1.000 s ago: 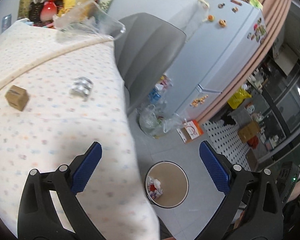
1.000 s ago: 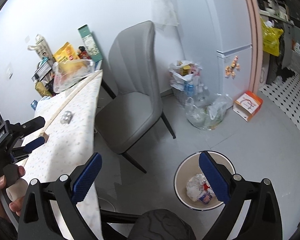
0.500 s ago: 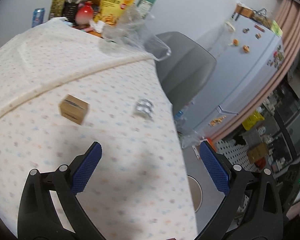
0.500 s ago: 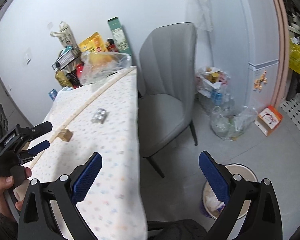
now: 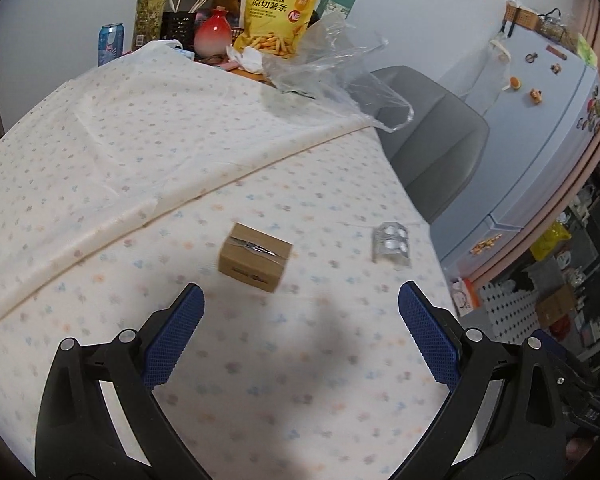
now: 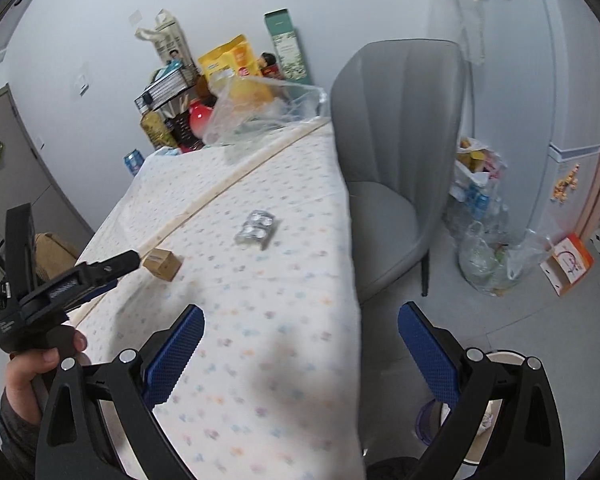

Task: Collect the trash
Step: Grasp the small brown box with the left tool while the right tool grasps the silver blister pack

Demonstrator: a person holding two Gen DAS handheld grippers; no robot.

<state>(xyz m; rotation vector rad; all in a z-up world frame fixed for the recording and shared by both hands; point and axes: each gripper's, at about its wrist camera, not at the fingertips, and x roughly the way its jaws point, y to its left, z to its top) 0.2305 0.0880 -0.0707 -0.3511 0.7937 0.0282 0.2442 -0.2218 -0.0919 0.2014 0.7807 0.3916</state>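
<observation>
A small brown cardboard box [image 5: 255,257] lies on the patterned tablecloth [image 5: 140,160], just ahead of my open, empty left gripper [image 5: 300,332]. A silver blister pack [image 5: 391,243] lies to its right near the table edge. In the right wrist view the box [image 6: 163,264] sits just past the left gripper's fingertip [image 6: 124,260], and the blister pack [image 6: 257,229] lies farther in. My right gripper [image 6: 300,340] is open and empty, over the table's near edge. A trash bin rim [image 6: 504,356] shows low on the floor at right, mostly hidden.
A clear plastic bag [image 5: 340,64], a yellow snack bag [image 5: 280,12], a red vase [image 5: 212,36] and bottles crowd the table's far end. A grey chair [image 6: 396,152] stands beside the table. Bags of bottles [image 6: 480,216] sit on the floor by the fridge [image 5: 540,120].
Both grippers swung from over the floor bin toward the table. The left gripper came closer to the brown box, which now lies centred ahead of its jaws.
</observation>
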